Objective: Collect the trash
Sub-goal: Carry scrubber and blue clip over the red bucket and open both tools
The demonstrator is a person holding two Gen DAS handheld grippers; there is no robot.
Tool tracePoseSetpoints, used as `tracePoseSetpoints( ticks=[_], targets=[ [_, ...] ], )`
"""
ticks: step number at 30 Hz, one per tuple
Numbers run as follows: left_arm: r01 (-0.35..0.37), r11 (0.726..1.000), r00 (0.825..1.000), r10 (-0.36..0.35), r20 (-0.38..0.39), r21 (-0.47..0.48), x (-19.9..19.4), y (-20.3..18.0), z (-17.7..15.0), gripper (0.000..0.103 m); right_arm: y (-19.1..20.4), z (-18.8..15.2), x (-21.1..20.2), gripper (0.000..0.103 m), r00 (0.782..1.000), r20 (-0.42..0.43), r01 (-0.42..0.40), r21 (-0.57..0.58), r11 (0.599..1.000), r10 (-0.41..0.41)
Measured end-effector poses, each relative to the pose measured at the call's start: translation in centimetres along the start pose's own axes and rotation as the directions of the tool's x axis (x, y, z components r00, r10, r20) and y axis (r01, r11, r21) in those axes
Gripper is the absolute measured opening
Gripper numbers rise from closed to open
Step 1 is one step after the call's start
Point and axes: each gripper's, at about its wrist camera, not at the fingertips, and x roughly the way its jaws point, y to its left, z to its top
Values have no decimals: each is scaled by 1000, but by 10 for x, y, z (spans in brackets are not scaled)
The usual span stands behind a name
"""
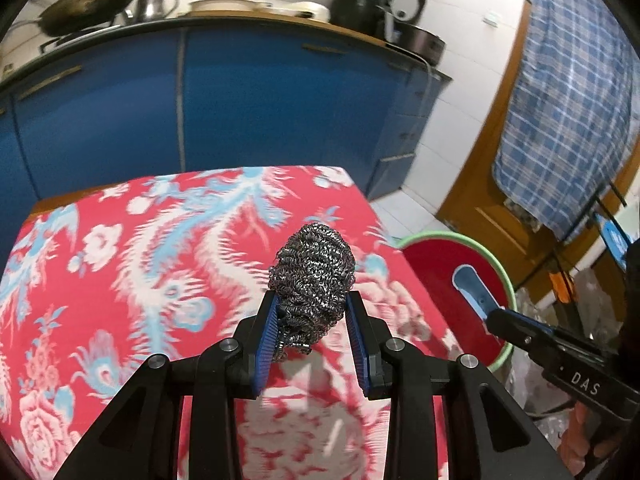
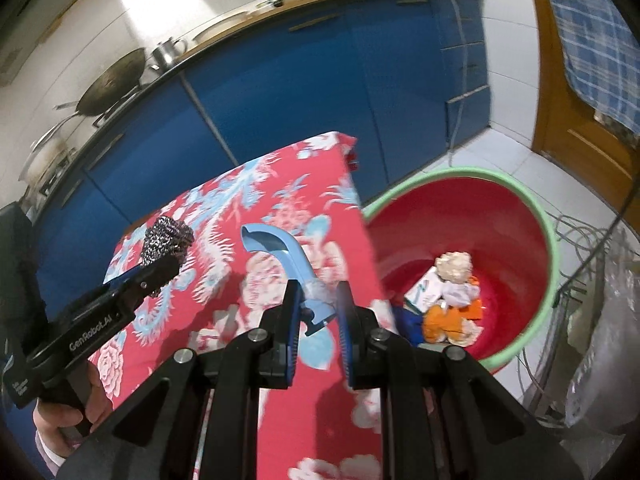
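Observation:
A grey steel-wool scourer (image 1: 314,270) sits clamped between the blue pads of my left gripper (image 1: 312,304), held above the red flowered tablecloth (image 1: 120,280). The right wrist view shows the same scourer (image 2: 166,244) at the left, in my left gripper (image 2: 160,270). My right gripper (image 2: 318,294) is shut on a curved light-blue plastic piece (image 2: 282,256), over the table's right edge. From the left wrist view that blue piece (image 1: 472,286) hangs over the red basin (image 1: 432,264). The basin (image 2: 500,216), green-rimmed, stands on the floor and holds crumpled paper and orange scraps (image 2: 448,296).
Blue kitchen cabinets (image 1: 260,100) run behind the table, with a wok (image 1: 88,4) and a kettle (image 1: 154,2) on the counter. A wooden door (image 2: 568,120) with a checked cloth (image 1: 568,92) is at the right. Cables and plastic bags (image 2: 600,320) lie beside the basin.

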Motion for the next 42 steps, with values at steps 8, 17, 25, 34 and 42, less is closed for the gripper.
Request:
tracePoseSetpoints(
  ticks=[8,17,25,34,42],
  targets=[
    [53,997,998,-51,-42,57,21,-35,1,34,-44,-3,0,20,999,1,52,88,995,-53],
    [118,986,989,-106,-98,122,51,-75,3,34,-86,-11,15,21,994,-40,104,184,977,-98],
    [162,969,981,-137,-140,185,72,-109,1,34,-111,-17,23,22,991,-69,128,244,961,-114],
    [185,959,974,-150,-172,215,88,-129,-1,43,-123,-20,19,27,990,-65,136,277,951,-123],
    [167,961,978,-134,-160,219,85,-128,-4,49,-121,-24,12,37,990,-55,136,268,954,-126]
  ],
)
